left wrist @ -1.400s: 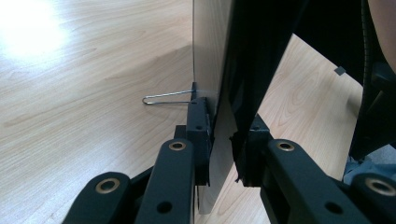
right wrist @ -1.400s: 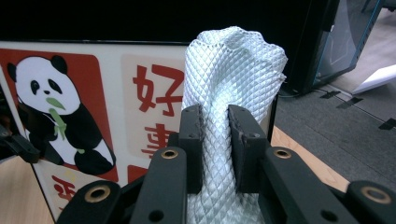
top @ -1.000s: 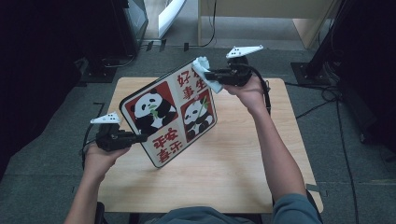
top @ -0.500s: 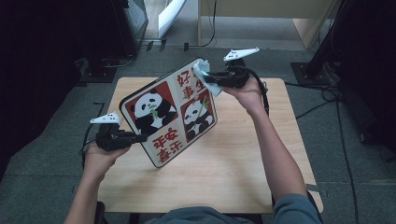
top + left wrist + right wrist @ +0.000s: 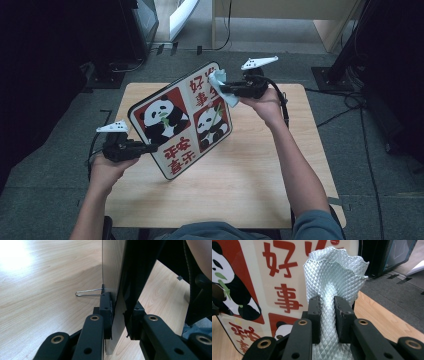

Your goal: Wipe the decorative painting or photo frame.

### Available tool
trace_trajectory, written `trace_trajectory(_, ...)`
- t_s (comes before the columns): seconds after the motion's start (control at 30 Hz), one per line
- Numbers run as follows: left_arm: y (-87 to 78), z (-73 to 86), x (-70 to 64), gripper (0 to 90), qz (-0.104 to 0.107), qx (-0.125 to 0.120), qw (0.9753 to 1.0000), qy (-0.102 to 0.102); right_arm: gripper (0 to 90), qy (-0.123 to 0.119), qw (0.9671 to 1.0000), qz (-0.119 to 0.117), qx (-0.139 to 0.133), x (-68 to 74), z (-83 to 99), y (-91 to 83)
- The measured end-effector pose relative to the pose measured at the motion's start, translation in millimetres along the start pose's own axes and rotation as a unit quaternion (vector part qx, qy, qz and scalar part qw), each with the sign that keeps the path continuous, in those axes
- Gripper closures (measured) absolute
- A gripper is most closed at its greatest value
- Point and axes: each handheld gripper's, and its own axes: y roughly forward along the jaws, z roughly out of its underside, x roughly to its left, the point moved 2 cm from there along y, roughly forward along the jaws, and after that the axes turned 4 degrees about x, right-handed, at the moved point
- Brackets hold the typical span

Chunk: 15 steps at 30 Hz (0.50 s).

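A square panda board with red Chinese characters stands tilted above the wooden table. My left gripper is shut on its lower left edge; in the left gripper view the board's edge runs between the jaws of that gripper. My right gripper is shut on a pale blue-green cloth held against the board's upper right part. The right gripper view has the quilted cloth pinched in the gripper, in front of the board's printed face.
A thin wire clip sticks out from the board's back over the table. Dark equipment stands at the far left and black stands with cables at the right. Grey carpet floor surrounds the table.
The right gripper with the cloth has shifted slightly up along the board's top right part. The left gripper and the board have stayed almost still.
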Motion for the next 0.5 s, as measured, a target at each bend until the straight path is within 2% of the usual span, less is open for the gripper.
trace_trajectory(0.23,0.2,-0.1,-0.2,78.6,-0.003,0.0,1.0,0.001,77.3,0.012,0.9999,-0.006,-0.002,-0.3,6.6,1.9)
trace_trajectory(0.5,0.4,0.8,0.4,78.2,-0.002,-0.006,1.0,-0.003,77.3,0.008,0.9999,-0.008,0.0,-0.7,12.7,3.2)
